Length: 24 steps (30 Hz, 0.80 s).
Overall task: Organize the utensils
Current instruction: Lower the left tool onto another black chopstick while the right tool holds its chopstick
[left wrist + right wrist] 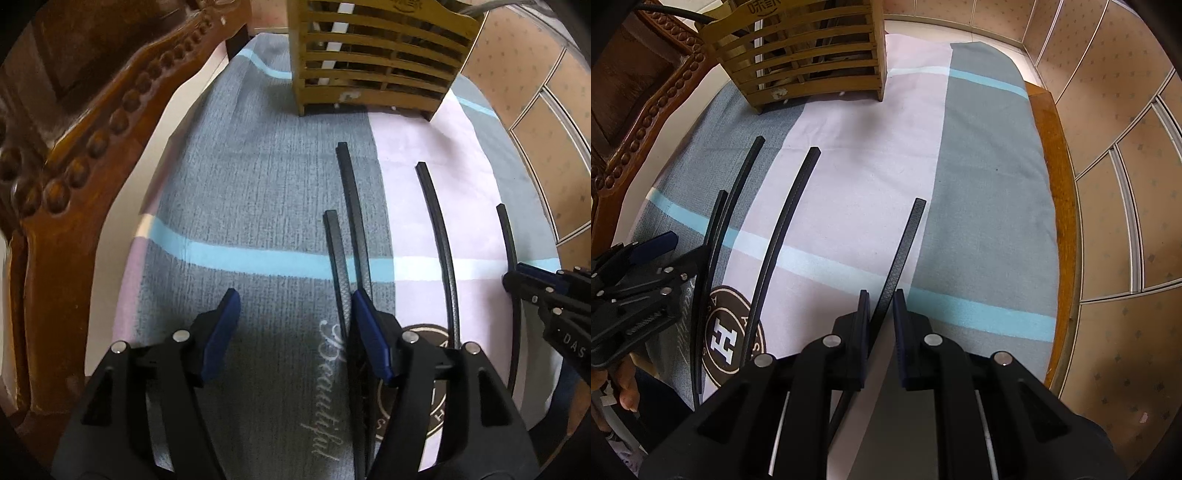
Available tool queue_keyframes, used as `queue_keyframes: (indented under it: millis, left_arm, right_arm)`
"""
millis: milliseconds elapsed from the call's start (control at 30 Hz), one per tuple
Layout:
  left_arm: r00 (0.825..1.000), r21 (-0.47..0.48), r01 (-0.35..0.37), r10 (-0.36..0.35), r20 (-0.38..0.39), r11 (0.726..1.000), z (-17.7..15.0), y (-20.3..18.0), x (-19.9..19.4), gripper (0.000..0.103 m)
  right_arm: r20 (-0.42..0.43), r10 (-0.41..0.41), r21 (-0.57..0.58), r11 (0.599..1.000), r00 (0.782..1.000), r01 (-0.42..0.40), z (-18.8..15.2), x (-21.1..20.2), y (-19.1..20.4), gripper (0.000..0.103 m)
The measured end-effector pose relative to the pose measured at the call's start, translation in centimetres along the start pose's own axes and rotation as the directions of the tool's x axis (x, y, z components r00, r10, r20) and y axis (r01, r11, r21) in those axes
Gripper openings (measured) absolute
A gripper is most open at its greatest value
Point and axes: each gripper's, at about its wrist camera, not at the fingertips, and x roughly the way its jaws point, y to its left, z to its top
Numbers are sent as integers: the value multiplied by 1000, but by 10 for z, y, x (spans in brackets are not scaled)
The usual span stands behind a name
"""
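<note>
Several black chopsticks lie on a striped cloth (258,184) in front of a slatted wooden utensil holder (373,55) (805,55). My left gripper (294,295) is open above the cloth with nothing between its pads. Its right finger sits against a close pair of chopsticks (352,206). A third chopstick (439,240) lies further right. My right gripper (881,293) is shut on the rightmost chopstick (905,251), which runs forward from between its pads. In the left wrist view the right gripper (517,275) shows at the right edge. The left gripper (681,247) shows at the left of the right wrist view.
Carved brown wooden furniture (92,129) borders the cloth on the left. The table's wooden edge (1060,221) runs along the right, with tiled floor (1126,184) beyond. A person's hand (624,384) shows under the left gripper. A round logo (731,332) is printed on the cloth.
</note>
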Motion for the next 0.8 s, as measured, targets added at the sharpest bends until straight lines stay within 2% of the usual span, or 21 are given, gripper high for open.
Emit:
queue_keyframes:
  millis: [33,100,200,333,567,733,800]
  left_arm:
    - [1000,3,3,-3,-1,1000,1,-2,0,58]
    - [1000,20,19,-19,-3,1000,2,-7,-3,38]
    - [998,59,53,-52,-28,997,2,-13,-4,25]
    - [995,14,92,-91,-41,996,13,-2,0,25]
    - [997,82,28,-22,-69,996,50,-17,18,35]
    - [996,81,35,-28,-79,996,63,-18,24,35]
    - [997,79,37,-31,-73,996,65,-19,25,29]
  right_arm:
    - [-1,-1,0,1000,1000,1,0,0,0,13]
    - [-3,-3,-4,1000,1000,3,0,-1,1,13]
    - [-20,-13,-27,1000,1000,12,-1,-2,2,13]
    - [-44,-1,-27,1000,999,-1,-1,-2,-3,13]
    - [-47,6,25,1000,999,-5,18,3,-8,20]
    - [-58,-18,25,999,998,19,29,7,-4,21]
    - [-57,-35,4,999,998,36,32,8,1,21]
